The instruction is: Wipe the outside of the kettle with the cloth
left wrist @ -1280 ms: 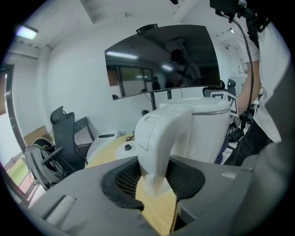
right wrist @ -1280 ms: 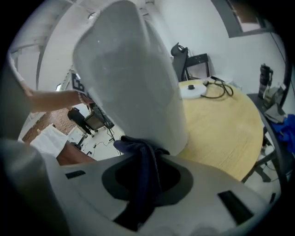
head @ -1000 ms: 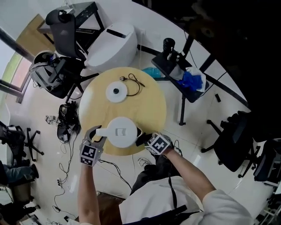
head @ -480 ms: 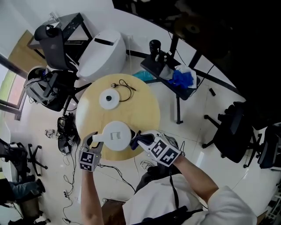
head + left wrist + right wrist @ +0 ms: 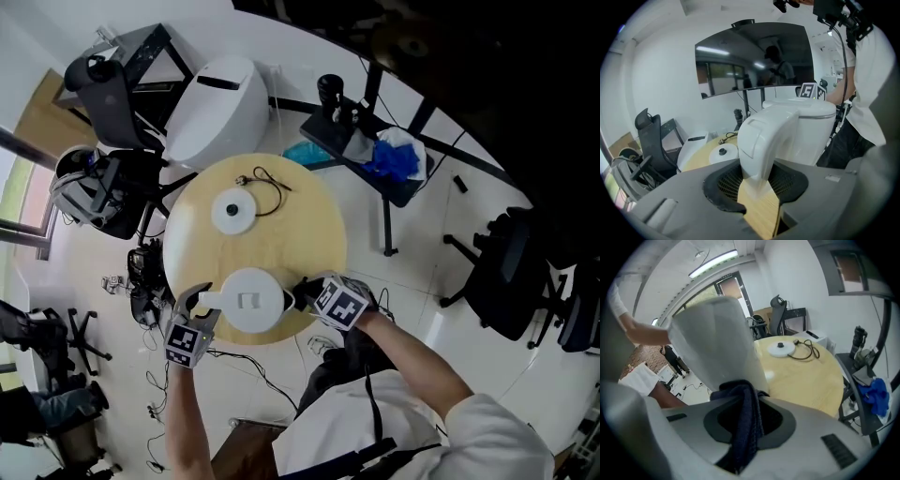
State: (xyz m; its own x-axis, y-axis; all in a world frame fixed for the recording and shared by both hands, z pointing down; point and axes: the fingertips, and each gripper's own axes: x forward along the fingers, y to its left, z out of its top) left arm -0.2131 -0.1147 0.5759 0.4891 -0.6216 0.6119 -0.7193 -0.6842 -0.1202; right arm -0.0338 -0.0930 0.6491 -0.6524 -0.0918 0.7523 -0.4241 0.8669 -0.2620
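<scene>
A white kettle (image 5: 251, 300) stands at the near edge of the round wooden table (image 5: 300, 225). My left gripper (image 5: 195, 305) is shut on the kettle's handle (image 5: 761, 140), which fills the gap between the jaws in the left gripper view; the kettle body (image 5: 808, 131) rises just behind. My right gripper (image 5: 302, 296) is shut on a dark blue cloth (image 5: 745, 423). The cloth lies against the kettle's right side (image 5: 712, 343). Most of the cloth is hidden inside the jaws.
The kettle's round white base (image 5: 234, 211) with its black cord (image 5: 272, 180) lies at the table's far side. Round the table stand a white appliance (image 5: 220, 108), a black side table with a blue rag (image 5: 394, 157), office chairs (image 5: 502, 272) and floor cables (image 5: 141, 281).
My right gripper with the cloth has slid along the kettle's right side and risen a little. The left gripper has stayed on the handle.
</scene>
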